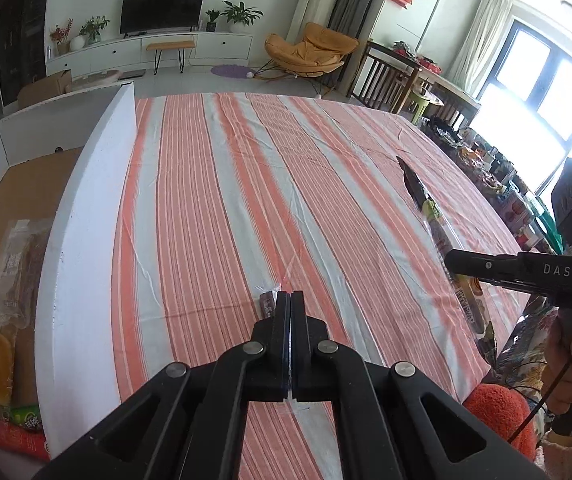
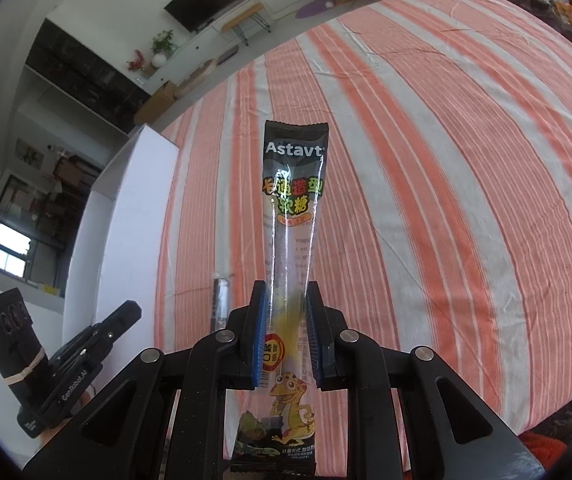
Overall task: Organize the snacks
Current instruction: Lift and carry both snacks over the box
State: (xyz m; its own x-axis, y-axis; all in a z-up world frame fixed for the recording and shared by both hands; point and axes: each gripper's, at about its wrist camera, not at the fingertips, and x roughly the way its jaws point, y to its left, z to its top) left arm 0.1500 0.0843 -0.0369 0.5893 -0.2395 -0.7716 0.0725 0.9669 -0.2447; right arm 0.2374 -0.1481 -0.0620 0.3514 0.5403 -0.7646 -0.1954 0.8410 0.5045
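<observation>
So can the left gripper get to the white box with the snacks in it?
Probably yes. The white box sits right beside the left gripper, nothing between them, though its jaws are already shut on a small dark packet.

Daylight floods both views. In the left wrist view the window (image 1: pixel 542 76) at two o'clock is blown out to white, and the things below it sink into silhouette. The striped cloth (image 1: pixel 245 200) is evenly lit with soft, faint shadows. Both views bend strongly toward the rim, with black corners. In the right wrist view the packet (image 2: pixel 292 216) shows streaks of glare; its print is sharp.
</observation>
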